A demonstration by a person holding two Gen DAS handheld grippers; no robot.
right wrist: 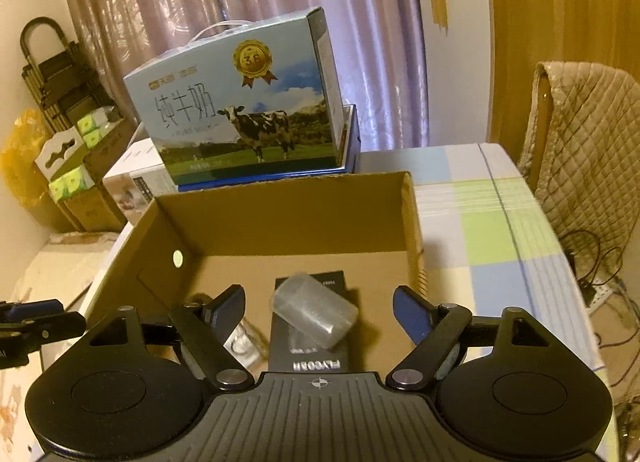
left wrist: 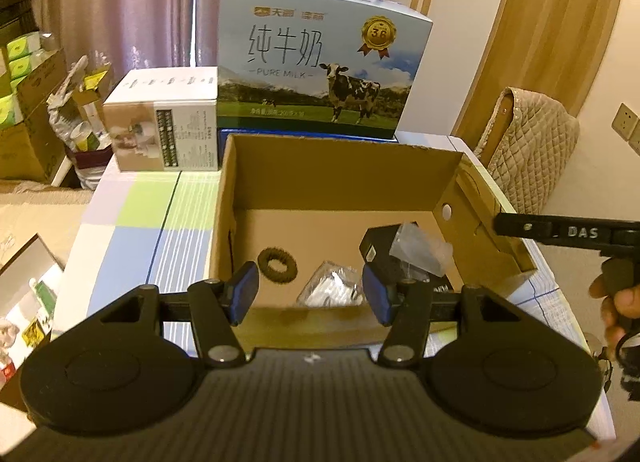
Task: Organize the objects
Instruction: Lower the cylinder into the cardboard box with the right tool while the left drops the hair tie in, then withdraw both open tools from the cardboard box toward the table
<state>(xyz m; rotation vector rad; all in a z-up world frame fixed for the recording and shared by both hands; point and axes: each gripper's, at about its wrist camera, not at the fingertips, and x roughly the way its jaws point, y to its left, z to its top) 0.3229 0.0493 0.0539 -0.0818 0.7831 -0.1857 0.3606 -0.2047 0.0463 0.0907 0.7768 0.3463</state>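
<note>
An open cardboard box (left wrist: 344, 165) (right wrist: 280, 205) stands on the table. Inside it lie a brown ring (left wrist: 277, 264), a crinkled clear packet (left wrist: 330, 290) (right wrist: 244, 342), a black flat box (left wrist: 380, 250) (right wrist: 310, 358) and a clear plastic case (left wrist: 420, 250) (right wrist: 316, 312) resting on the black box. My left gripper (left wrist: 310, 292) hangs open over the box's near edge, nothing between its blue pads. My right gripper (right wrist: 320, 312) is open above the box, its fingers either side of the clear case without touching it. The right gripper's black body (left wrist: 568, 232) shows at the right of the left wrist view.
A blue milk carton (left wrist: 324, 57) (right wrist: 244, 101) and a white box (left wrist: 168, 121) stand behind the cardboard box. The table has a checked cloth (left wrist: 160, 221) (right wrist: 492, 221). A quilted chair (left wrist: 528, 145) (right wrist: 584, 149) is at the right, and stacked cartons (left wrist: 24, 101) at the left.
</note>
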